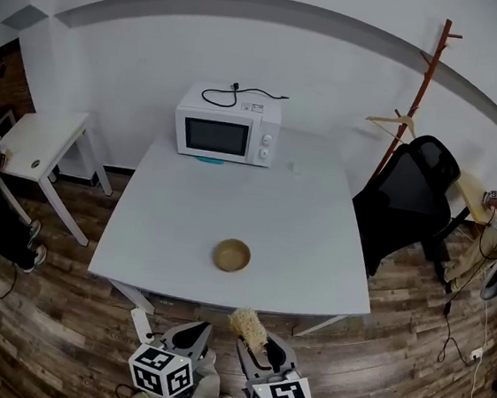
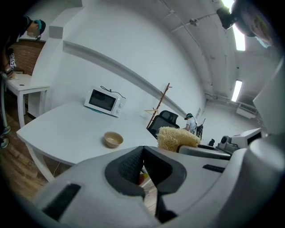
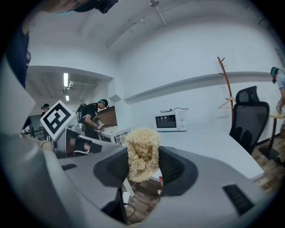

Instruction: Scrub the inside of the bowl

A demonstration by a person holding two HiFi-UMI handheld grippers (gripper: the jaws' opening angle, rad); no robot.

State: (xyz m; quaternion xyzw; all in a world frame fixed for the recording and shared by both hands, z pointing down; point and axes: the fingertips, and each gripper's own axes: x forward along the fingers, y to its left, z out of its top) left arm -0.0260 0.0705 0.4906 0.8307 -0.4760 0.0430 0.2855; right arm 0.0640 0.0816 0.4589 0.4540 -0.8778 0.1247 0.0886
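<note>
R gripper (image 1: 258,348): jaws clamped on a loofah scrubber (image 1: 247,325), tuft poking fwd, prob. so it reaches into the bowl (image 1: 232,255). Bowl sits upright near the surface (image 1: 165,229) front edge, at 12 o'clock from both grippers, not touched. L gripper (image 1: 186,335): jaws together, empty, likely spare to steady the bowl.

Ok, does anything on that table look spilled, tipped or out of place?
Nothing is spilled or tipped. The bowl stands upright on the white table, apart from the microwave. One oddity: the black cord lies looped on the microwave's top, so it looks unplugged.
</note>
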